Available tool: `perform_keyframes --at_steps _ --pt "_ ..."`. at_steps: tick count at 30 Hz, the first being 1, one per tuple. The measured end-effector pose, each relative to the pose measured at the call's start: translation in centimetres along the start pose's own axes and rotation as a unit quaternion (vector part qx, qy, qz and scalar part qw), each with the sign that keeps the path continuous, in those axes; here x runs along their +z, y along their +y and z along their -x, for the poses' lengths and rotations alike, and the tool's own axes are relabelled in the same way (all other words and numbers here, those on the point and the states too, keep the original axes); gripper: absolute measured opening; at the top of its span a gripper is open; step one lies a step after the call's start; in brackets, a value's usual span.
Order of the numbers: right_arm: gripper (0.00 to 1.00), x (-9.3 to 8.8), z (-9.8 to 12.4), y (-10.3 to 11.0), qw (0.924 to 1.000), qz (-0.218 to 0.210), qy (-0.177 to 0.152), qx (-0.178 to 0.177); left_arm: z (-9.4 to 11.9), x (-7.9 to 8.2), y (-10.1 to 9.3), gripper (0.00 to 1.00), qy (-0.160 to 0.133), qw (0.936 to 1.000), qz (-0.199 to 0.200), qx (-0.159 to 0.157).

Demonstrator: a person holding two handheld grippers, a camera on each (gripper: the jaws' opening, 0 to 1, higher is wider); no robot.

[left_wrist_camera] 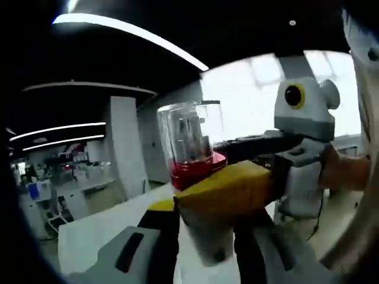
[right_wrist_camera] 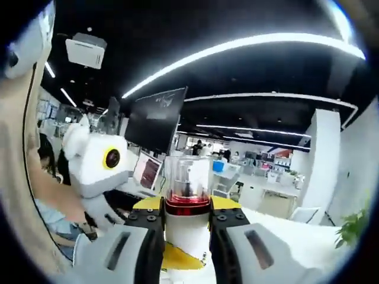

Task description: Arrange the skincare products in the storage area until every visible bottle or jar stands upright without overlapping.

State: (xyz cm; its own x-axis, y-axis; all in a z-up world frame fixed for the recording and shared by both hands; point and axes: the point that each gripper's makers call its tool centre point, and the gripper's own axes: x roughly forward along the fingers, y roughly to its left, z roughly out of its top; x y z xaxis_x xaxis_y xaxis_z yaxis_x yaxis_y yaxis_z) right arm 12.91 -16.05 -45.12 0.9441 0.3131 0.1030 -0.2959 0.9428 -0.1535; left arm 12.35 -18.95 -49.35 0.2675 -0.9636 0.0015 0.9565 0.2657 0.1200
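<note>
The bottle is showing a matt white plastic body, a glossy red collar and a clear, shiny plastic cap, while the hand-held gripper is presenting smooth grey and yellow plastic.

Left gripper and right gripper: grey bodies, black jaws with screws, yellow pads. Person's sleeve beige.
</note>
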Motion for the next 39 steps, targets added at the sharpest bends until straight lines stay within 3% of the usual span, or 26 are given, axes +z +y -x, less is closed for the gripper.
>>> perform_keyframes --at_steps 2,5,8,11,14,18,21,24,27,31,36,39 --pt "0.27 -0.1 0.0 -0.2 0.9998 -0.014 -0.006 -0.016 -0.2 0.0 0.4 0.29 -0.005 0.9994 0.012 0.031" --pt "0.27 -0.9 -0.2 -0.5 0.9988 -0.028 -0.003 -0.041 -0.2 -0.7 0.9 0.29 0.013 0.9972 0.008 0.073" --pt "0.27 -1.7 -0.1 -0.6 0.9983 -0.038 0.005 -0.043 -0.4 -1.4 0.8 0.28 0.031 0.9967 0.004 0.074" --pt "0.27 -2.2 0.1 -1.2 0.9969 -0.064 0.008 -0.044 -0.5 -1.9 0.4 0.27 0.043 0.9974 0.040 0.042" --pt "0.28 -2.4 0.2 -1.4 0.9969 -0.072 0.006 -0.033 -0.6 -2.0 0.4 0.26 0.050 0.9978 0.035 0.026" --pt "0.27 -2.6 0.7 -1.2 0.9979 -0.061 -0.006 0.019 -0.8 -2.3 0.0 0.26 0.064 0.9973 0.034 -0.009" --pt "0.28 -2.9 1.7 -1.1 0.9970 -0.059 -0.004 0.050 -0.9 -2.8 -1.3 0.26 0.082 0.9948 0.024 -0.055" --pt "0.30 -3.3 3.0 -0.8 0.9953 -0.040 0.005 0.088 -0.8 -3.3 -3.0 0.26 0.096 0.9896 0.016 -0.106" --pt "0.31 -3.1 3.7 -0.1 0.9928 -0.032 0.008 0.115 -0.7 -3.3 -3.9 0.26 0.094 0.9845 0.031 -0.145" --pt "0.33 -2.9 4.4 -0.3 0.9867 -0.028 0.012 0.159 -0.6 -2.9 -5.7 0.26 0.091 0.9747 0.012 -0.204" --pt "0.34 -1.9 4.4 0.1 0.9802 -0.019 0.012 0.197 -0.7 -2.0 -6.3 0.26 0.080 0.9651 -0.003 -0.249" --pt "0.34 -1.6 4.2 0.2 0.9768 -0.018 0.014 0.213 -0.8 -1.6 -6.5 0.26 0.066 0.9555 0.003 -0.288"
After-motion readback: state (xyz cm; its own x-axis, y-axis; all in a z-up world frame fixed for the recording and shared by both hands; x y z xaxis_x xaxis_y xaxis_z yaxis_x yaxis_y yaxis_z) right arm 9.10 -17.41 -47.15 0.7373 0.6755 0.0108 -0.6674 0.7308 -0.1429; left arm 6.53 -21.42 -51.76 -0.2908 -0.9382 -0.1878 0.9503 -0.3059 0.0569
